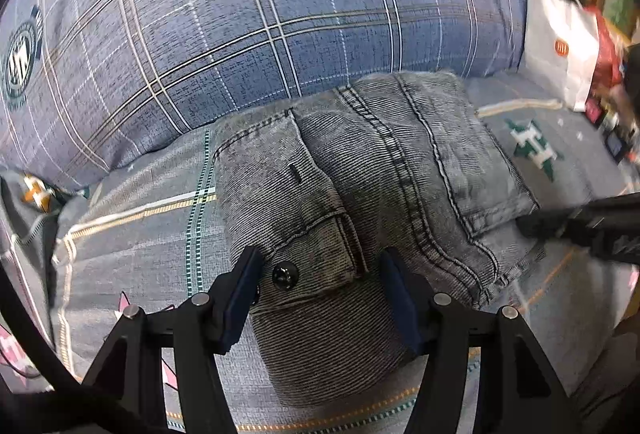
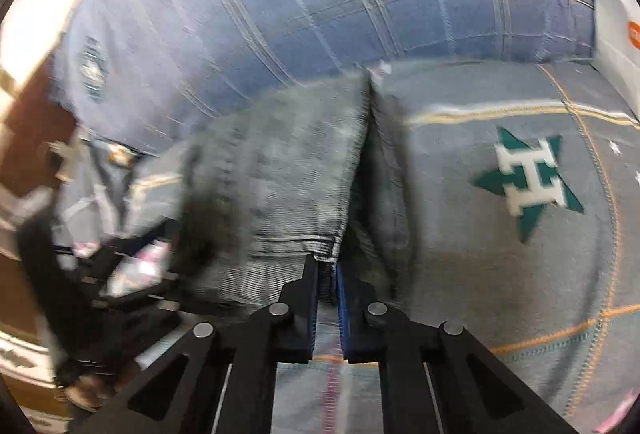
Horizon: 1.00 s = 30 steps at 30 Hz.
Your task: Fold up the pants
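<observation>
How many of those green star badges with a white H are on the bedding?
1 clear one: the green star badge lies on the grey sheet, right of the folded jeans. Others may hide under the jeans.

Black tool [image 1: 320, 274], blue pads [image 1: 400, 298]

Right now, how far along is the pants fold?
Mostly done, it looks: the jeans lie on the bedsheet as a compact stack in front of the pillow, waistband button on top. In hand: the right gripper is pinched on a hem edge; the left gripper is open, straddling the waistband. Left: release that edge and tidy the stack.
</observation>
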Each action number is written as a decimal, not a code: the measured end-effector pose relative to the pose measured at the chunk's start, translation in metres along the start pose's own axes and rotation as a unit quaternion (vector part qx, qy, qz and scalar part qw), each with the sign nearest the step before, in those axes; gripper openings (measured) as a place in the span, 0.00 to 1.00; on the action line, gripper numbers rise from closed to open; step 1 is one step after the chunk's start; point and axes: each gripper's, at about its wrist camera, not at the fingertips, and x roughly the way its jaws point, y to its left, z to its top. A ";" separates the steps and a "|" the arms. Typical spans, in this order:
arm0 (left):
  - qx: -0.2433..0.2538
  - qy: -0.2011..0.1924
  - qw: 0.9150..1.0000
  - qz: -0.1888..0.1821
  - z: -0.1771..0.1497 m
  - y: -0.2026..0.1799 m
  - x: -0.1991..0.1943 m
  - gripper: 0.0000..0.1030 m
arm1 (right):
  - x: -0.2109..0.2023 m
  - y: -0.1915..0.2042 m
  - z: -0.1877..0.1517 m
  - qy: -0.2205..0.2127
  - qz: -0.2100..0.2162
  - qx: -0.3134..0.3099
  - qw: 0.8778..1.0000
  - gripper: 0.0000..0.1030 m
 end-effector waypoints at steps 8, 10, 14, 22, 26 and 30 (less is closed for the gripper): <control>-0.032 0.008 0.997 -0.064 0.009 0.025 -0.018 0.63 | 0.001 -0.005 0.001 -0.007 0.037 0.004 0.999 0.10; -0.087 -0.006 0.991 -0.098 0.013 0.053 -0.028 0.68 | -0.016 -0.013 0.004 -0.050 0.094 0.030 0.994 0.12; -0.213 -0.008 0.968 -0.136 0.009 0.106 -0.023 0.72 | -0.022 -0.012 0.004 -0.072 0.128 0.034 0.989 0.80; -0.295 0.063 0.927 -0.222 -0.011 0.121 0.032 0.72 | -0.003 -0.048 0.026 -0.066 0.144 0.119 0.980 0.80; -0.337 0.072 0.903 -0.258 -0.021 0.130 0.046 0.72 | 0.027 -0.064 0.025 -0.009 0.133 0.161 0.978 0.72; -0.355 0.069 0.893 -0.268 -0.029 0.129 0.044 0.72 | 0.041 -0.049 0.023 0.012 0.136 0.137 0.981 0.61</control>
